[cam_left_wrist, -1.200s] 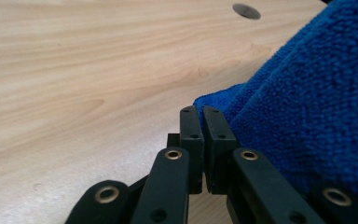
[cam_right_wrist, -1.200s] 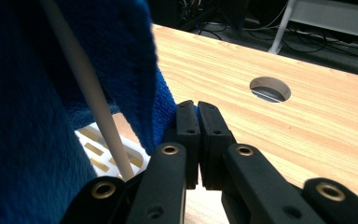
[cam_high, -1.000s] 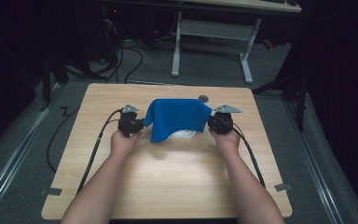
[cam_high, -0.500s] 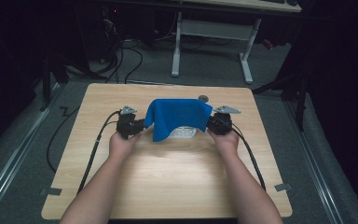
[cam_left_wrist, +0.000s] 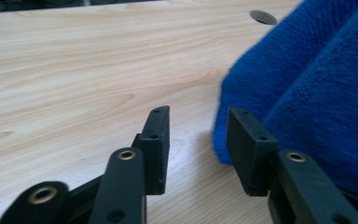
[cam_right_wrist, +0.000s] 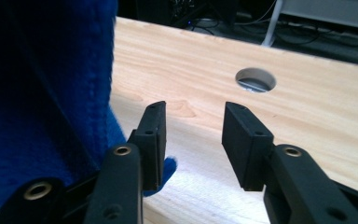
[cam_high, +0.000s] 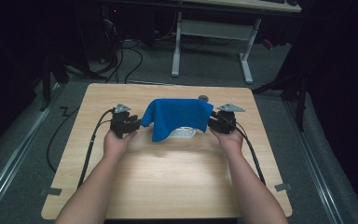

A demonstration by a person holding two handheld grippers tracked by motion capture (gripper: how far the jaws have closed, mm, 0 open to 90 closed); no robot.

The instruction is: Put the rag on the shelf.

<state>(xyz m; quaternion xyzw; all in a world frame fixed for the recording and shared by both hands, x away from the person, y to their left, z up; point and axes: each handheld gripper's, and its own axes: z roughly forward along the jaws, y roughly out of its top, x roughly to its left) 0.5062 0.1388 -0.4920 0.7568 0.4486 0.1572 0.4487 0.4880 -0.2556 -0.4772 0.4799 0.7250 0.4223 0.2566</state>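
The blue cloth [cam_high: 177, 117] lies on the far half of the wooden table [cam_high: 168, 186], between the two grippers, draped over something pale [cam_high: 182, 133] that shows under its near edge; what this pale thing is I cannot tell from the high view. The cloth looks already laid down and spread, with one corner hanging toward the near left.

The left gripper [cam_high: 135, 123] stands just at the left edge of the cloth. Its jaws have just been opening, and in the left gripper view [cam_left_wrist: 198, 140] they stand well apart with only bare table between them; the cloth [cam_left_wrist: 307, 93] is just beside the right jaw and is not pinched. The right gripper [cam_high: 213, 122] is at the right edge of the cloth. Its jaws have also just been opening, and the right gripper view [cam_right_wrist: 193, 140] shows an empty gap, the cloth [cam_right_wrist: 42, 102] hanging beside the left jaw.

So the placing seems done and both grips released. What is left, I judge, is to draw the hands back, or to smooth the hanging corner.
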